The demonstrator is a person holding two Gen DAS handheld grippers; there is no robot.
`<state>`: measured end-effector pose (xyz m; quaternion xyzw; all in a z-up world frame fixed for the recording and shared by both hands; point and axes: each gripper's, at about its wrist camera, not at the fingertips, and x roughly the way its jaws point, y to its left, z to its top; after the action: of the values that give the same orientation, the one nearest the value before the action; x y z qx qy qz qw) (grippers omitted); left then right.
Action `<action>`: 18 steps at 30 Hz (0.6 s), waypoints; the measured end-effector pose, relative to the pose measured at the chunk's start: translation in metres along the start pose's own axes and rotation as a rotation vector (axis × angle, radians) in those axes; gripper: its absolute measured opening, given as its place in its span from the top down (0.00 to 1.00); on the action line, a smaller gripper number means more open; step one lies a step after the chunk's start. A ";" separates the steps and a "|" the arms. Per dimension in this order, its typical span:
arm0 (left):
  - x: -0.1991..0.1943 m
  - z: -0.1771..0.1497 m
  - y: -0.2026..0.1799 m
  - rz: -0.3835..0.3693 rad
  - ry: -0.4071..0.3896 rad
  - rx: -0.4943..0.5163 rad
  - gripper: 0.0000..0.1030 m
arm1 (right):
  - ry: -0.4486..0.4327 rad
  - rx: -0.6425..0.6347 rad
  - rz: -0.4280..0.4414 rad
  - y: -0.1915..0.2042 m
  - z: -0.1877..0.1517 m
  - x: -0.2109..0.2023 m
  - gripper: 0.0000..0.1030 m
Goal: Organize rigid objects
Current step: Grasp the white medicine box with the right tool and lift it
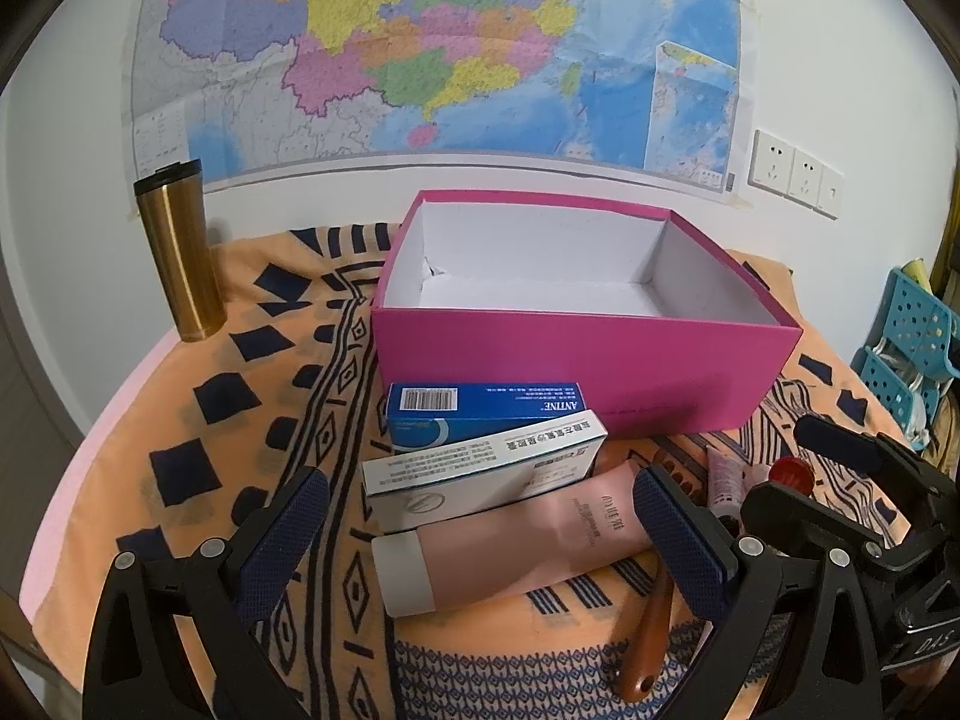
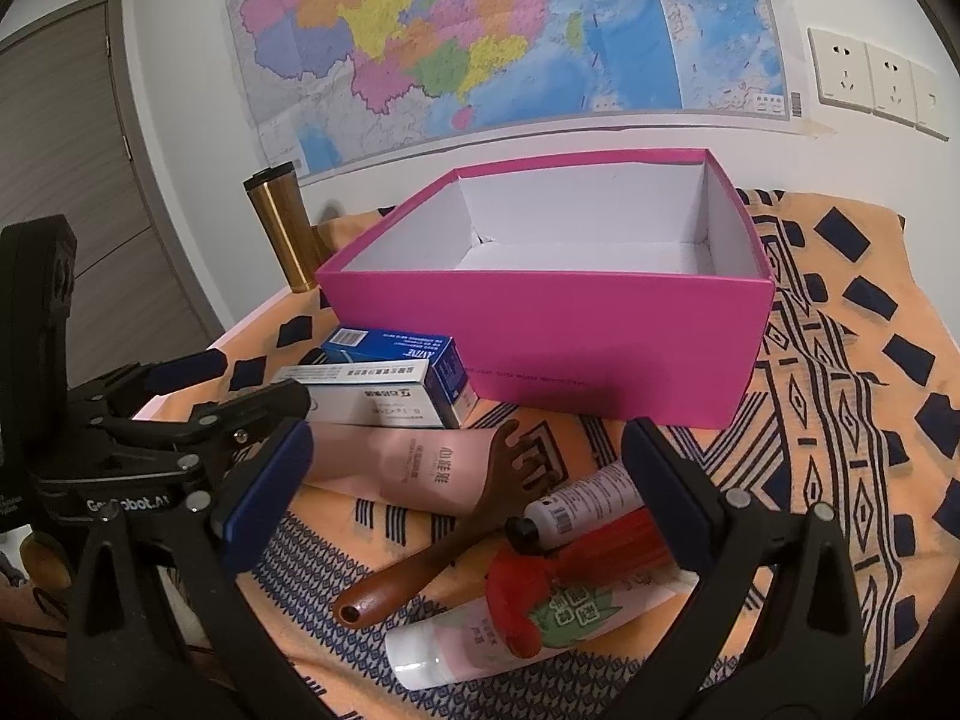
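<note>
- The left gripper (image 1: pixel 480 531) is spread wide and holds nothing; its two blue-padded fingers (image 1: pixel 287 534) hang just above the patterned cloth (image 1: pixel 198 396) that covers the worktop.
- Between those fingers lies the pink tube (image 1: pixel 510 546), flat on the cloth, white cap toward the left finger and crimped tail toward the right one. Its long axis runs across the gap, roughly from one finger to the other.
- That is the relation the next move turns on, in my judgement: closing as it stands would press the tube end to end, so the gripper probably needs a turn of the wrist to take it across its narrow width.
- Just beyond the tube the white carton (image 1: pixel 480 474) leans on the blue carton (image 1: pixel 486 411), which sits against the front wall of the open pink box (image 1: pixel 582 372); the part of the box's inside that shows looks empty.
- The right gripper (image 2: pixel 468 501) is likewise wide open and empty, hovering over its own cluster: the wooden scratcher (image 2: pixel 438 552), the small white tube (image 2: pixel 585 501), the red bottle (image 2: pixel 600 552) and the strawberry tube (image 2: pixel 528 624).
- The left gripper is the nearer one to the pink tube and cartons; the right is nearer the bottles.
- A gold tumbler (image 1: pixel 179 252) stands upright, well apart at the far left.
</note>
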<state>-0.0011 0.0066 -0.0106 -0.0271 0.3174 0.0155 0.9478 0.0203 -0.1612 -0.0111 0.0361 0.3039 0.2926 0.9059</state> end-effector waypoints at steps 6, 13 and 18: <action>0.009 -0.001 0.012 0.009 0.019 -0.017 0.00 | 0.023 -0.002 0.019 -0.001 0.003 0.008 0.00; 0.024 0.000 0.035 0.032 0.057 -0.051 0.00 | 0.057 -0.012 0.059 0.002 0.008 0.025 0.00; 0.034 0.000 0.047 0.009 0.080 -0.062 0.01 | 0.090 -0.032 0.104 0.010 0.014 0.039 0.06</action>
<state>0.0243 0.0536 -0.0328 -0.0558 0.3545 0.0286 0.9329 0.0487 -0.1302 -0.0176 0.0241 0.3372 0.3453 0.8755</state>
